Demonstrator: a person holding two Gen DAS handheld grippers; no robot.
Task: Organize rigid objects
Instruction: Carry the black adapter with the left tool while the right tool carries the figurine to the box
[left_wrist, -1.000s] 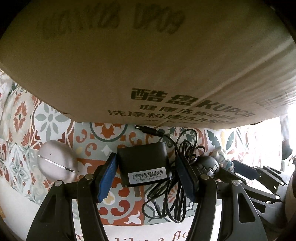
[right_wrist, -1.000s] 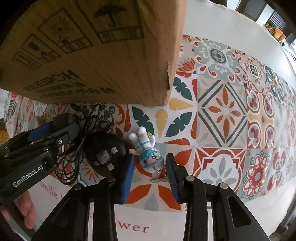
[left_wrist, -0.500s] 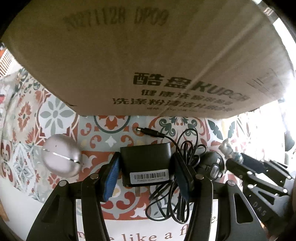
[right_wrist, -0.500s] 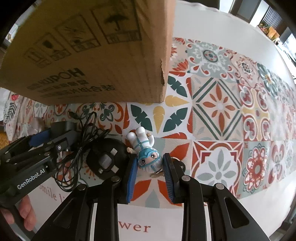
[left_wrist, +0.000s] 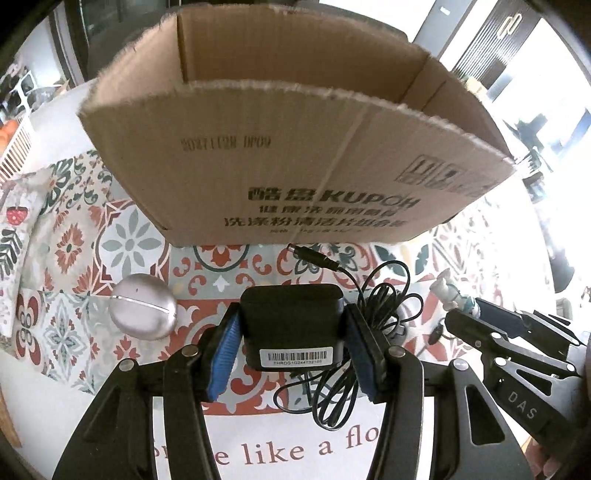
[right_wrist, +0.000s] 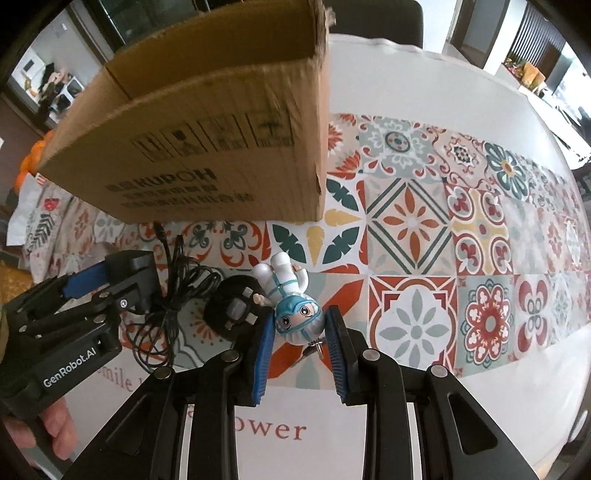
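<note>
In the left wrist view we see the left gripper (left_wrist: 291, 347) low in the middle of the frame, its jaws having just been closing, and now its blue pads (left_wrist: 223, 360) press on both sides of a black power adapter (left_wrist: 291, 325), whose barcode label faces us. The adapter sits squarely between the jaws, and its thin black cable (left_wrist: 373, 314) spills in loops to the right of the right pad, the barrel plug pointing toward the upper left, just below the cardboard box (left_wrist: 295, 184). The open box fills the upper half of the frame, its printed wall toward us. A silvery egg-shaped case (left_wrist: 142, 312) lies on the patterned tablecloth (left_wrist: 66, 251) at the left, apart from the jaws. In the right wrist view the right gripper (right_wrist: 301, 325), at lower centre, has narrow jaws clamped on the head of a small white and blue astronaut figurine (right_wrist: 286, 299), whose body and legs reach up beyond the fingertips. A round black plug (right_wrist: 234, 308) lies just left of the figurine, and the left gripper appears at the left edge of that frame.
</note>
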